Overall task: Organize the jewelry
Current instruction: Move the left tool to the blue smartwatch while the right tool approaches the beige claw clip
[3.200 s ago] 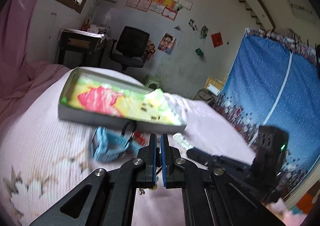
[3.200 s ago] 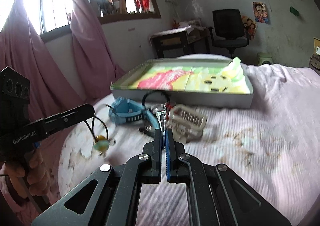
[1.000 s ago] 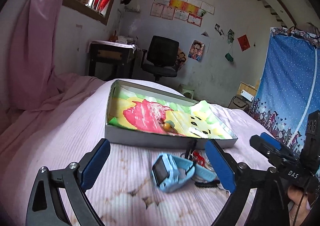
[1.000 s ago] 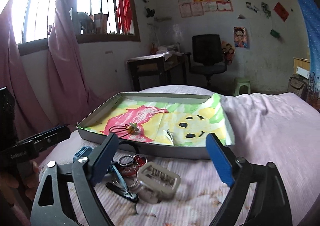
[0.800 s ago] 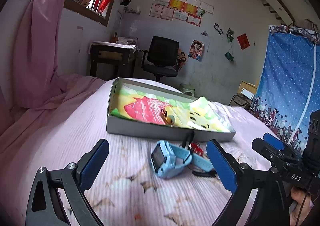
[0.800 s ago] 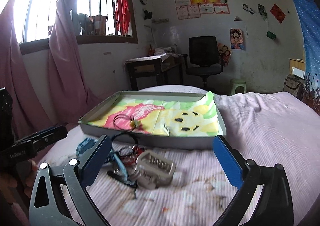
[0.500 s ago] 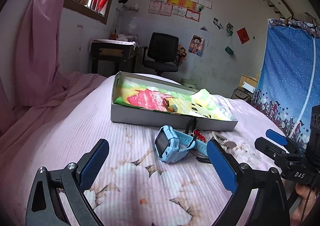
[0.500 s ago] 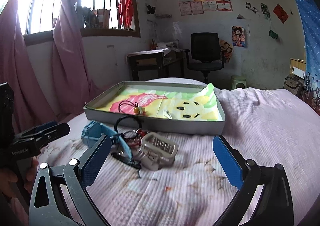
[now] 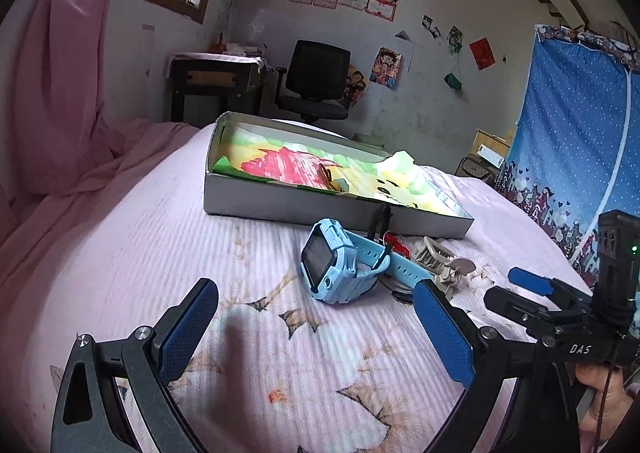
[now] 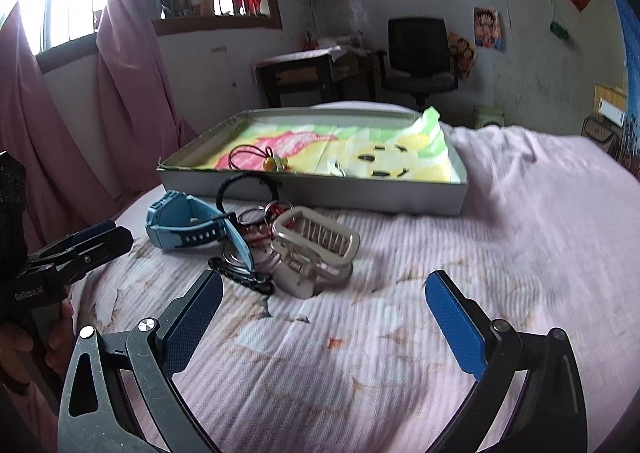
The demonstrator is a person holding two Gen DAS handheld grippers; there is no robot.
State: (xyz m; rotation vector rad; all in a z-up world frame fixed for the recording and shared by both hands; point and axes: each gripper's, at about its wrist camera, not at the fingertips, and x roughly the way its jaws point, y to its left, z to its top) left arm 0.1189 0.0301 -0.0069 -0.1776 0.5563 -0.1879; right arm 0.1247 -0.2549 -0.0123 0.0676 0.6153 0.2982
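A grey tray (image 10: 360, 199) lined with a cartoon cloth sits on the pink bed; the tray also shows in the left wrist view (image 9: 320, 209). In it lie a black cord bracelet with a yellow bead (image 10: 260, 159) and a small silver piece (image 10: 339, 169). In front of the tray lie a blue watch (image 9: 340, 267) (image 10: 188, 225), a beige hair claw (image 10: 316, 249), a black hair tie (image 10: 248, 189), red-and-ring pieces (image 10: 260, 223) and a black clip (image 10: 244, 275). My left gripper (image 9: 316, 329) is open and empty, just short of the watch. My right gripper (image 10: 324, 317) is open and empty, short of the claw.
The pink floral bedsheet (image 10: 400, 353) covers the bed. Pink curtains (image 10: 132, 93) hang at the left. A desk (image 10: 304, 77) and a black office chair (image 10: 420, 53) stand behind the bed. A blue curtain (image 9: 576, 125) hangs at the right.
Both grippers, shut 3.2 s ago with the left holding the beaded cord, now stand open and empty. The cord and silver piece lie in the tray. Both grippers have pulled back and lower.
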